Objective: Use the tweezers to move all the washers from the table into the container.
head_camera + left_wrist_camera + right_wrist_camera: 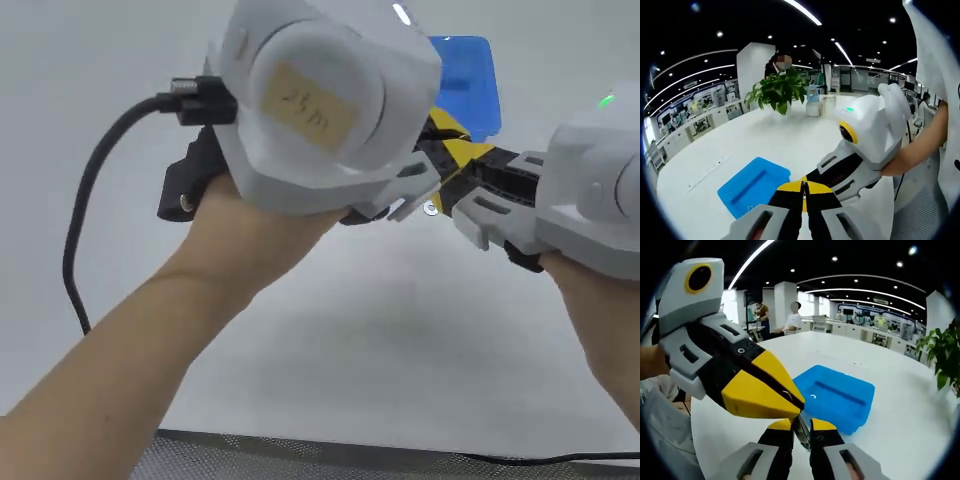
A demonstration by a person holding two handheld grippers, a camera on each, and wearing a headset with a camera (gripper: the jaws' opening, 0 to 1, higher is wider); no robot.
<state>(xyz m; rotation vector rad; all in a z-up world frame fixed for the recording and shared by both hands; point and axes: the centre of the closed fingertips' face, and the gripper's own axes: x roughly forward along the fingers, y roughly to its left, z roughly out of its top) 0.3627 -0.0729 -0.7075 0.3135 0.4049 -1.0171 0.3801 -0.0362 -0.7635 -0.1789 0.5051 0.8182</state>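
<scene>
I hold both grippers up over the white table (380,330), tip to tip in front of the blue container (470,85). My right gripper (803,427) is shut on a thin metal strip, apparently the tweezers (802,434). The yellow tips of my left gripper (799,407) are closed and meet that strip from the left. In its own view my left gripper (803,196) is shut, with my right gripper (812,186) coming in from the right. A small washer (430,208) shows just below the jaws. A pale ring-like bit (812,396) lies in the container (840,397).
The blue container (752,185) is a shallow tray lying flat on the large white table. A potted plant (777,92) stands further back on the table. A black cable (85,200) hangs from the left gripper. People stand far behind in the room.
</scene>
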